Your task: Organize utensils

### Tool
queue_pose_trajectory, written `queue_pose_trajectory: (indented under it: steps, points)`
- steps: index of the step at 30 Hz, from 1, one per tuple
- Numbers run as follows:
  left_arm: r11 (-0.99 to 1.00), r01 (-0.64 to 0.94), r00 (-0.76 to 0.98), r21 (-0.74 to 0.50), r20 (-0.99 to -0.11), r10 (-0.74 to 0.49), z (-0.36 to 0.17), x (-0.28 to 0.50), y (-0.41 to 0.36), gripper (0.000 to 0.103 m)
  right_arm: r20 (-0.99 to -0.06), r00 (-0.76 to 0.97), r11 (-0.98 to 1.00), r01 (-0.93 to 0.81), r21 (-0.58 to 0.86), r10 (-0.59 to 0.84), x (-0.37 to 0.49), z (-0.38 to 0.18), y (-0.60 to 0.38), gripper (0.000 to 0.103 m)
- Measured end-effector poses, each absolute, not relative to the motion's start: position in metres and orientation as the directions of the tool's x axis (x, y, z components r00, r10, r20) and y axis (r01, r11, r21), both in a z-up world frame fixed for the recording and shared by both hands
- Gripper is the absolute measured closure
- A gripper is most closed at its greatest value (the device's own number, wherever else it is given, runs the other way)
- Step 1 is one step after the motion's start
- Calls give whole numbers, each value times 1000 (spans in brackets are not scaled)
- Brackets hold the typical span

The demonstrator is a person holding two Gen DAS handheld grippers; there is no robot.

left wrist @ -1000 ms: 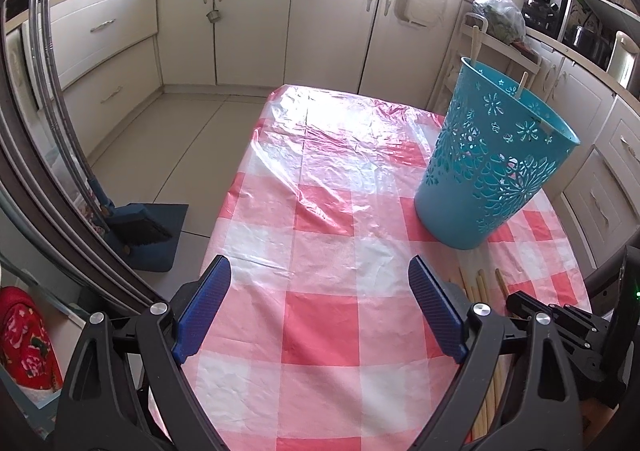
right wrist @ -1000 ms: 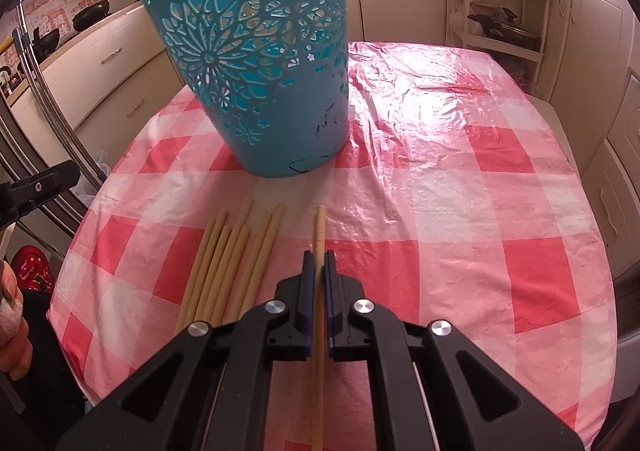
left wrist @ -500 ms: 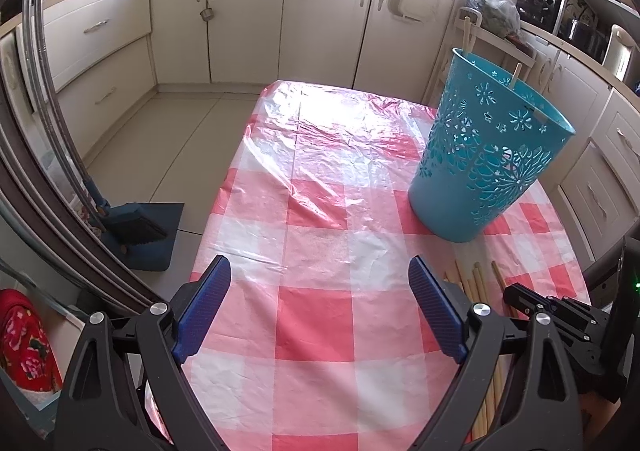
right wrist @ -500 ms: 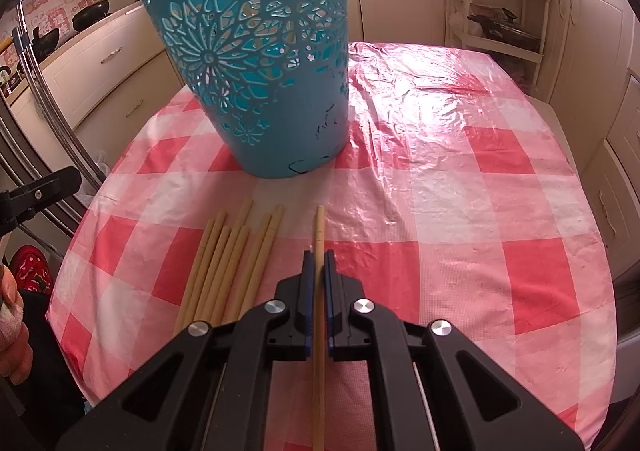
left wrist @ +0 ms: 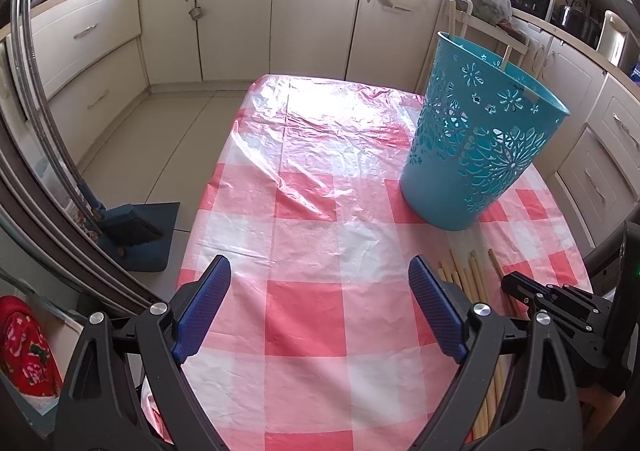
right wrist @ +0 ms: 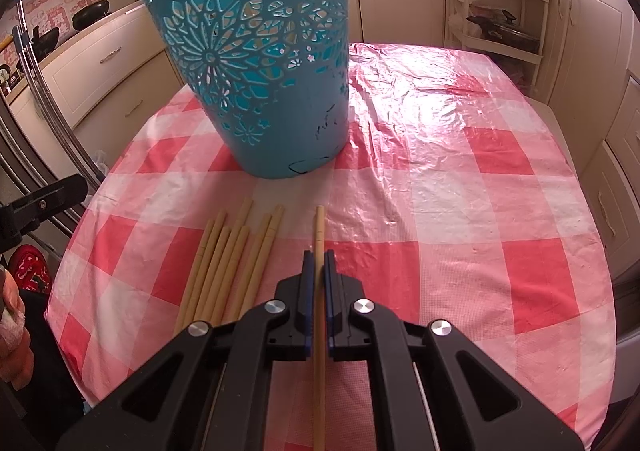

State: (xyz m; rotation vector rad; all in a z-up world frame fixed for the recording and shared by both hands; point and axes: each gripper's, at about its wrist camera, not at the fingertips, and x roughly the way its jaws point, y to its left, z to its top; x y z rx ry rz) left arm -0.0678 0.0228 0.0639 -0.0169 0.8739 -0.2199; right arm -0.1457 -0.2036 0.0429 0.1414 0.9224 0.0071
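Note:
My right gripper [right wrist: 319, 253] is shut on a single wooden chopstick [right wrist: 319, 227] that lies along the checked tablecloth, its tip pointing at the teal cut-out basket [right wrist: 256, 63]. Several more chopsticks [right wrist: 228, 263] lie side by side just left of it. In the left wrist view my left gripper [left wrist: 320, 275] stands wide open above bare cloth, with nothing between its blue pads. The same basket [left wrist: 480, 155] stands to its upper right, with two chopstick ends [left wrist: 452, 17] sticking out above its rim. The loose chopsticks [left wrist: 466, 277] and my right gripper [left wrist: 516, 283] lie at its right.
The table [right wrist: 500, 211] has a red-and-white cloth under clear plastic. Cream cabinets [left wrist: 236, 11] ring the room. A blue dustpan and brush [left wrist: 132, 227] lean on the floor at the left. A shelf rack [right wrist: 504, 7] stands behind the table. A person's hand [right wrist: 12, 331] shows at the left edge.
The left gripper's view has shifted slightly, so the basket sits a little further left and lower in it. The right gripper has stayed shut on the chopstick in the same spot.

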Motion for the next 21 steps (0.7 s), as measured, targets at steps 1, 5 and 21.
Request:
queue_pose_trajectory:
  steps: [1, 5, 21]
  points:
    - [977, 187, 620, -102, -759, -198, 64, -68, 22, 16, -794, 605, 991, 54, 124, 66, -146, 43, -204, 98]
    - [976, 197, 615, -97, -763, -200, 63, -69, 19, 16, -794, 604, 991, 54, 123, 65, -146, 43, -204, 98]
    - [958, 262, 545, -119, -801, -248, 52, -74, 8, 16, -792, 604, 984, 62, 166, 95, -145, 42, -207, 98]
